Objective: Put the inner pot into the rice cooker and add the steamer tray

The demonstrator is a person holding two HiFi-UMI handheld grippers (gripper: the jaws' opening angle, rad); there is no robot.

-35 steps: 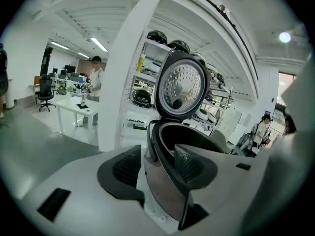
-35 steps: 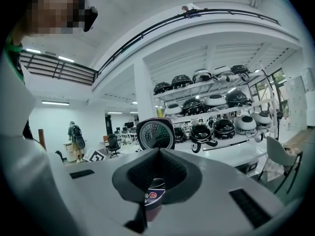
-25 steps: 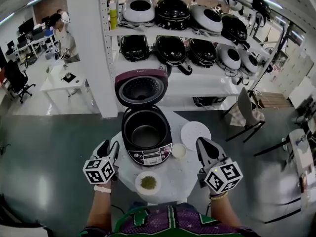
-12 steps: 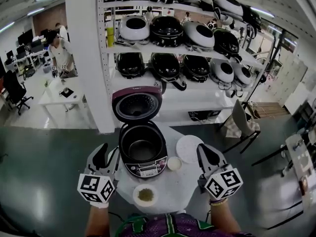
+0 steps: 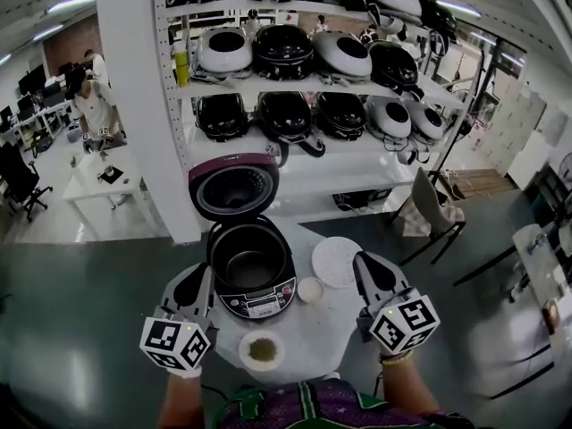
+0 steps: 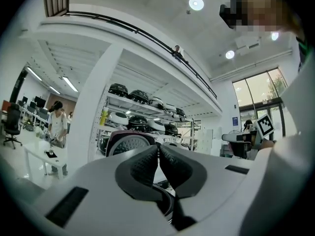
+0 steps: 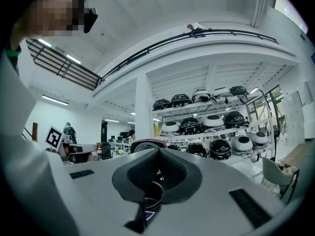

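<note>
Dark grey floor (image 5: pixel 71 329) fills the lower left and the right of the head view, and it is open on both sides of the table. A white pillar (image 5: pixel 134 105) and a shelf rack (image 5: pixel 295 164) stacked with rice cookers close off the upper centre just behind the table's far edge. A chair (image 5: pixel 429 208) stands at centre right, and a white desk (image 5: pixel 98 181) with a person (image 5: pixel 89 96) beside it is at upper left, both well apart from the table.

The round white table (image 5: pixel 308 333) sits at lower centre. The rice cooker (image 5: pixel 253 271) stands on its left half with its lid (image 5: pixel 234 189) raised behind it, and the dark inner pot (image 5: pixel 250 264) is already seated in the body. The white steamer tray (image 5: pixel 335 262) lies flat on the table just to the right of the cooker. A small white bowl (image 5: pixel 310 290) is near the cooker's front right corner, and a dish of green grains (image 5: pixel 262 350) sits at the table's near edge.

The left gripper (image 5: pixel 202 277) hangs at the table's left rim beside the cooker. Its jaws have just been closing, and they now meet at the tips with nothing between them. The right gripper (image 5: pixel 362 262) is pressed together and empty, with its tip over the tray's right rim.
</note>
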